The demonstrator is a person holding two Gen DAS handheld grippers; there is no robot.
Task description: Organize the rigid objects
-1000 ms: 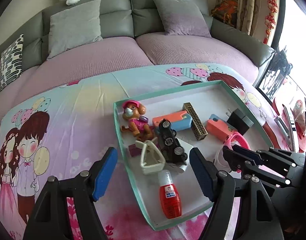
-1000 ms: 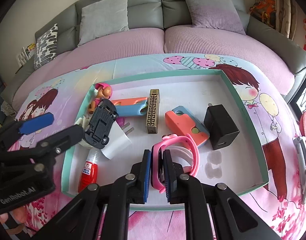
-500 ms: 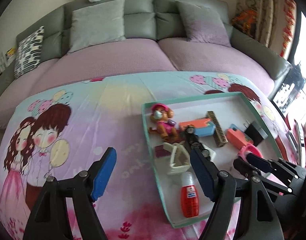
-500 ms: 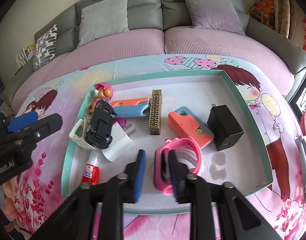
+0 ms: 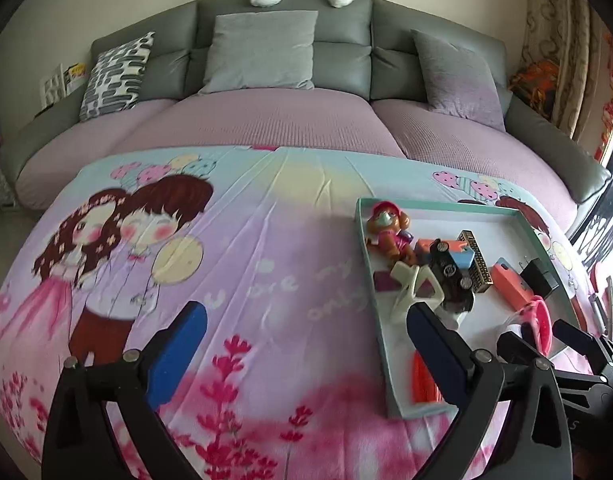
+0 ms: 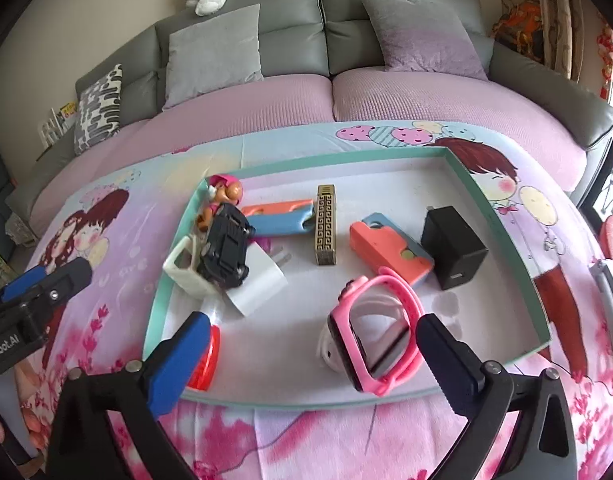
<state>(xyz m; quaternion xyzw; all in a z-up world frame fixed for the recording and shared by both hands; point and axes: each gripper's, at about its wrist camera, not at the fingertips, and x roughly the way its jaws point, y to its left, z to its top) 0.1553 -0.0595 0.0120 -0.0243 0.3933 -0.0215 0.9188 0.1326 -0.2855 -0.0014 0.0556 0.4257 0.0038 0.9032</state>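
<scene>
Watch [image 6: 372, 330], pink, lies in the tray [image 6: 502, 220] near its front edge, between the spread jaws of the right gripper [image 6: 312, 354]; the jaws have just been opening and no pad presses on it, though the right pad stands just beside its strap. Behind it: orange case [image 6: 388, 250] and black charger [image 6: 452, 248] toward the tray's right side, brass bar [image 6: 326, 224] at centre, orange-and-blue case [image 6: 284, 218] beside it. At the left edge a black toy car [image 6: 226, 248] rests on a white plug [image 6: 258, 280] and cream holder [image 6: 184, 270], with a dog figure [image 6: 222, 196] in the far left corner and a red bottle [image 6: 206, 356] at the front left. Left gripper [image 5: 302, 346], jaws just opened wide and empty, hangs over the printed cloth [image 5: 246, 264] left of the tray.
</scene>
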